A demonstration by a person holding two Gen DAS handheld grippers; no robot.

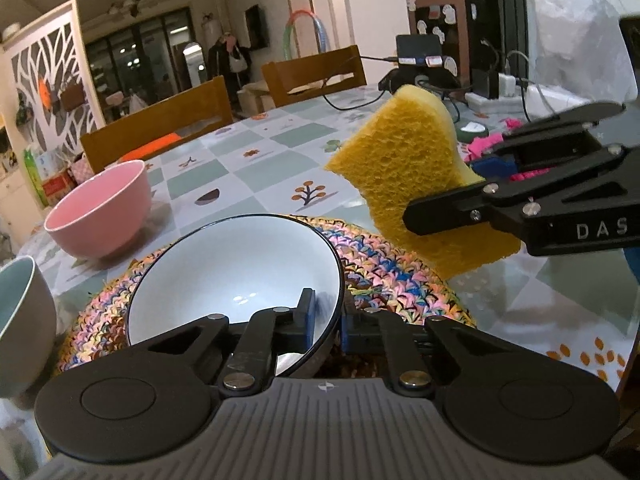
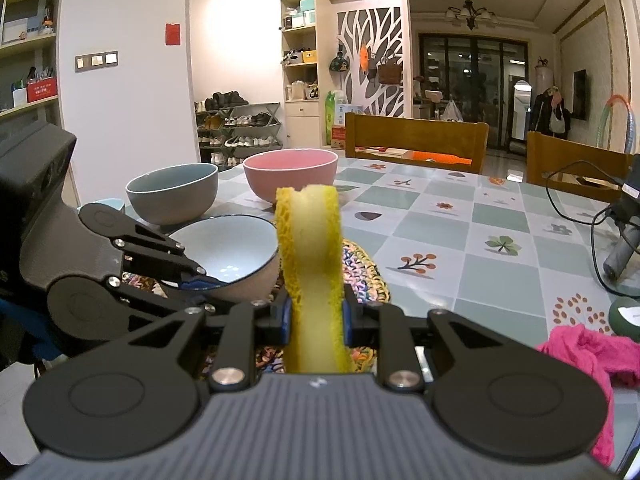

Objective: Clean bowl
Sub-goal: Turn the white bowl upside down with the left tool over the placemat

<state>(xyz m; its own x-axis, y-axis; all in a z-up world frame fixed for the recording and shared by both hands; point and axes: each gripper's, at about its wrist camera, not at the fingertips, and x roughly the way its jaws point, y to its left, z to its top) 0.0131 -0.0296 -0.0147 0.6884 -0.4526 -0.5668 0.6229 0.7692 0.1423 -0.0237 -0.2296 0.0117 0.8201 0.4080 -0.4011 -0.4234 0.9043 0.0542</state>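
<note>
Far left on the tabletop (image 1: 280,140) sits a grey bowl (image 1: 20,320), then a pink bowl (image 1: 100,208), both clear of the work. On the braided mat (image 1: 384,276) the white bowl (image 1: 236,280) tips up, the left gripper (image 1: 326,320) with its fingers clamped on the near rim. To the right, the right gripper (image 2: 316,316) pinches the yellow sponge (image 1: 404,168) upright, just beside the bowl and apart from it. Far right lie a pink cloth (image 2: 592,356) and black cables (image 2: 588,216).
</note>
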